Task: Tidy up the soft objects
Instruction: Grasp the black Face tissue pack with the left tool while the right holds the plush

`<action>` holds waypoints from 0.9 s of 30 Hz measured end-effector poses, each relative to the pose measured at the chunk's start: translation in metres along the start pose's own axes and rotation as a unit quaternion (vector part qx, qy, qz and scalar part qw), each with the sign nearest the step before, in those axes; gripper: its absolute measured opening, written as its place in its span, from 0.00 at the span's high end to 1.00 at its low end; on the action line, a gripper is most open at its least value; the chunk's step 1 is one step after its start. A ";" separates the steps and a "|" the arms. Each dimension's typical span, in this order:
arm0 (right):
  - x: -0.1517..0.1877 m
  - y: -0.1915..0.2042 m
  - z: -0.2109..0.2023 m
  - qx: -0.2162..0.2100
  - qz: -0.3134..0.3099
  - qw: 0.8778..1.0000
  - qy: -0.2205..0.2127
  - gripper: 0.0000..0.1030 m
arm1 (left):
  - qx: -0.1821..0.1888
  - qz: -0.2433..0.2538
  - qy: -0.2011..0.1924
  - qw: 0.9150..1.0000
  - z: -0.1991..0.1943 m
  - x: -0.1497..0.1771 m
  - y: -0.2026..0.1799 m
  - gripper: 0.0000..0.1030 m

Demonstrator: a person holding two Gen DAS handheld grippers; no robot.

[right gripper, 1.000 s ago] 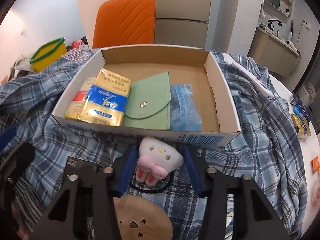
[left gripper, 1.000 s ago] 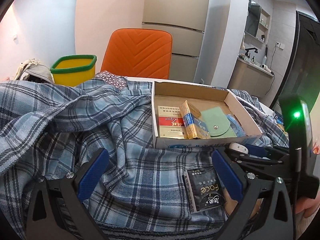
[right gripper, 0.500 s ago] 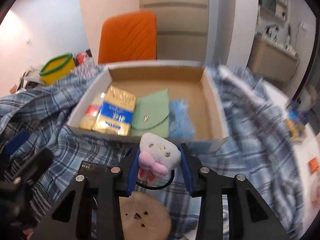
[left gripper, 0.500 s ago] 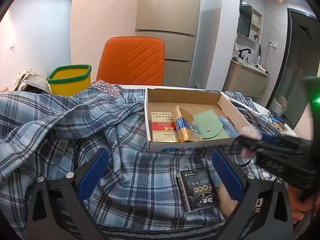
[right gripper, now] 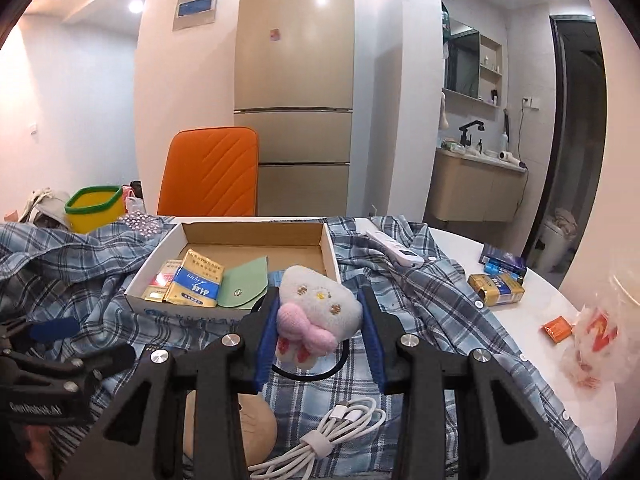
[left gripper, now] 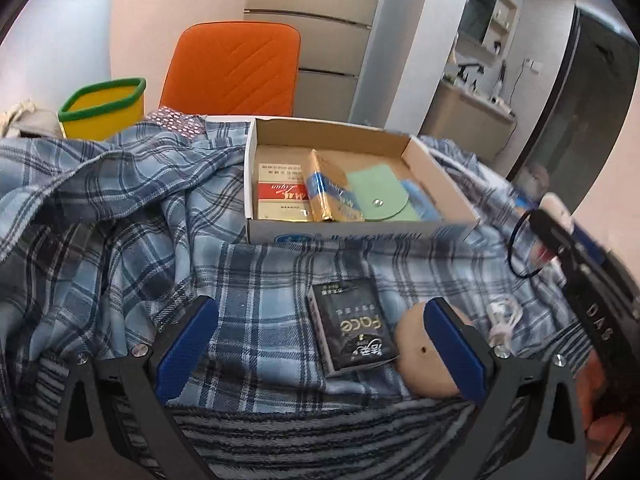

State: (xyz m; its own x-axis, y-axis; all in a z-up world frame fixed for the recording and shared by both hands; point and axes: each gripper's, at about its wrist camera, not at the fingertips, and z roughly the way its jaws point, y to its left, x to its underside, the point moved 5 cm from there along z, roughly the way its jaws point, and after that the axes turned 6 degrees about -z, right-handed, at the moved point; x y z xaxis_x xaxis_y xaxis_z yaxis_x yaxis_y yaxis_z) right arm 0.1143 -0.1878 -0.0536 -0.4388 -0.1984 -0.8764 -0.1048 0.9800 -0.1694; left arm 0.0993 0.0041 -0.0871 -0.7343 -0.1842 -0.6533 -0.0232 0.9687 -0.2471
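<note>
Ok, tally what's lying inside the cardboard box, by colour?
Red-and-gold packet: 1
Gold-and-blue packet: 1
Green pouch: 1
Blue packet: 1
Total in the cardboard box: 4

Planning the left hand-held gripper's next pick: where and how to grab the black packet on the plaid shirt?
Take the black packet across its two long edges, coming down from above. It lies flat on the plaid shirt, so only those edges offer purchase; the tan round plush crowds its right side.
</note>
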 end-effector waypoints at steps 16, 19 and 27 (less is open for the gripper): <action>0.004 -0.009 0.002 0.002 0.025 1.000 0.007 0.61 | -0.011 -0.021 0.063 0.998 0.026 0.001 -0.022 0.22; 0.005 -0.008 0.002 -0.001 0.023 1.000 0.007 0.61 | -0.005 -0.029 0.080 0.996 0.034 0.006 -0.020 0.25; 0.007 -0.007 0.007 -0.012 0.026 0.999 0.020 0.61 | -0.011 -0.021 0.113 0.993 0.048 0.014 -0.022 0.29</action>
State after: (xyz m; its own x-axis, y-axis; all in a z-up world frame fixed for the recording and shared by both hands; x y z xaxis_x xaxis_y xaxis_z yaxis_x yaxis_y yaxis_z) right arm 0.1186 -0.1960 -0.0615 -0.4790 -0.1479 -0.8653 -0.1024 0.9884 -0.1123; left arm 0.1217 -0.0278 -0.1250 -0.8658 -0.1850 -0.4648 -0.0696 0.9646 -0.2542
